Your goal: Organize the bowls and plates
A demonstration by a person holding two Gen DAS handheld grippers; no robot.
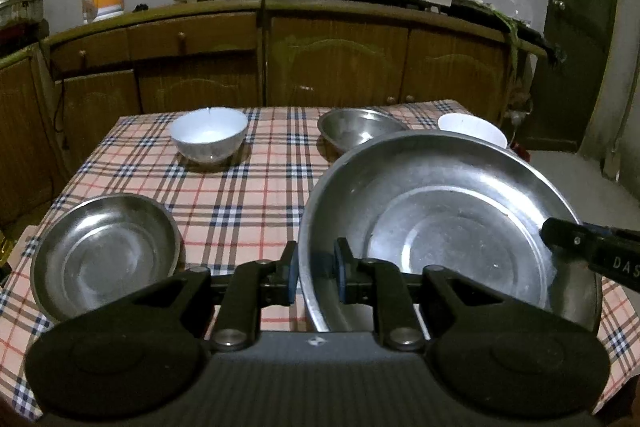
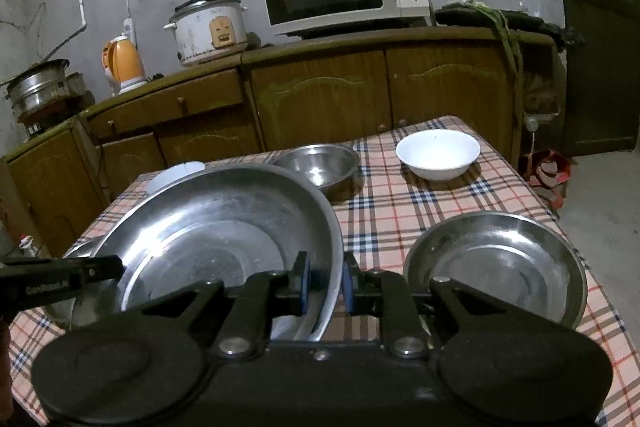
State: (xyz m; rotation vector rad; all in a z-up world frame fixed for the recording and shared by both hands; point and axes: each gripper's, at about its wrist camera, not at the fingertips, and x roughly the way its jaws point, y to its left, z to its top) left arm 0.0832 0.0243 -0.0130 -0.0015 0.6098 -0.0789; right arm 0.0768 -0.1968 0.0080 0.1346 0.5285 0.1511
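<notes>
Both clamped on the big steel basin (image 1: 448, 223) — left gripper (image 1: 317, 269) pinching its left rim, right gripper (image 2: 326, 281) the opposite edge, likely to carry it level above the checked table (image 1: 248, 203). Beyond, steel plate (image 2: 496, 267), steel bowl (image 2: 316, 163), white bowl (image 2: 438, 153) waiting — probably for stacking.

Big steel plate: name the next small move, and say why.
Probably carry the big steel plate over the smaller steel plate and lower it there. The left gripper and right gripper both clamp its rim, it looks lifted, and two similar plates lie apart.
</notes>
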